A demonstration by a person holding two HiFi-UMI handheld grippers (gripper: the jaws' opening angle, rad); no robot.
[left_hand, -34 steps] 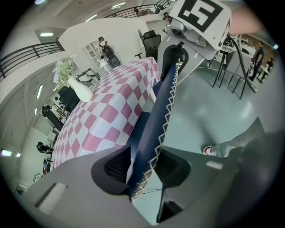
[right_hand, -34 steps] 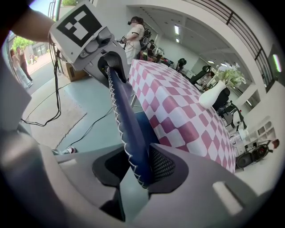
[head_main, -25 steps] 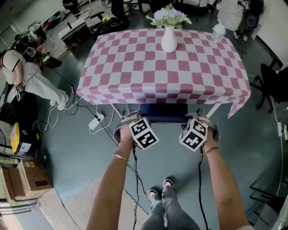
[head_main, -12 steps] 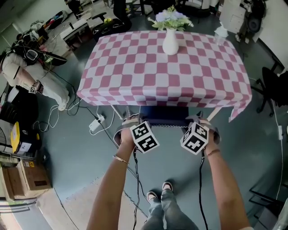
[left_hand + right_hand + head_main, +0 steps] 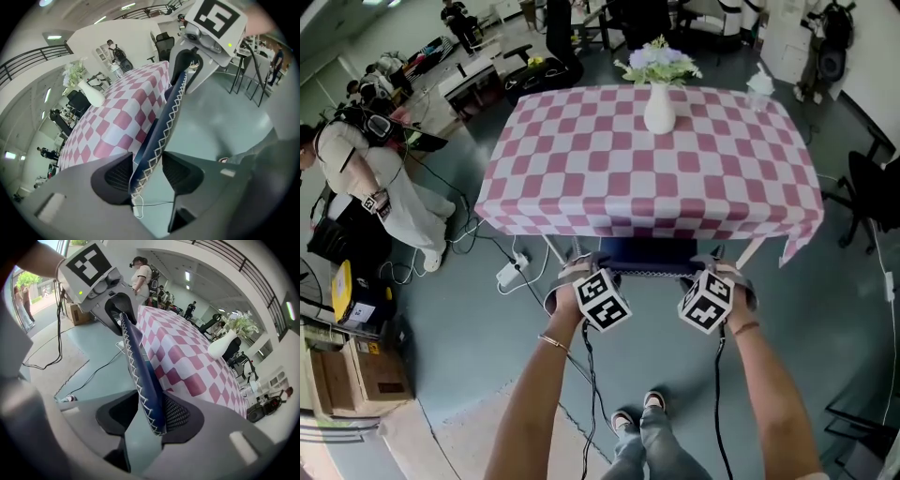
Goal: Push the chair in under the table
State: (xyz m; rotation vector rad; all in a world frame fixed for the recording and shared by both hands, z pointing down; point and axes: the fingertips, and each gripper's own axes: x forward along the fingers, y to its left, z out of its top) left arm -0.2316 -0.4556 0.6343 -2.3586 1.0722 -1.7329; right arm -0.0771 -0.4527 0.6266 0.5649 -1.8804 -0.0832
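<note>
Chair: its dark-blue chair back (image 5: 647, 255), edged in white stitching, shows just below the near edge of the worktop (image 5: 581, 169). The seat is hidden under the checked cloth, so it looks nearly all the way in.
Long axis: the top of the chair back runs left to right, parallel to the near edge.
Left gripper (image 5: 149, 172): released. Its jaws have just been opening, and the left end of the chair back stands between them, close against one pad and clear of the other.
Right gripper (image 5: 151, 414): released too. Its jaws have also just been opening, with the right end of the chair back between them, lying by the worktop-side pad and leaving a gap on the other side.
Direction: the chair lies straight ahead of both grippers, towards the far edge, and each gripper tilts down onto the chair back.
Nearer hand: neither, since they sit evenly at the two ends.
Coming move: probably lifting both grippers off the chair back. Any further push should go square to the near edge.
Risk: pushing on one side only would skew the chair.
</note>
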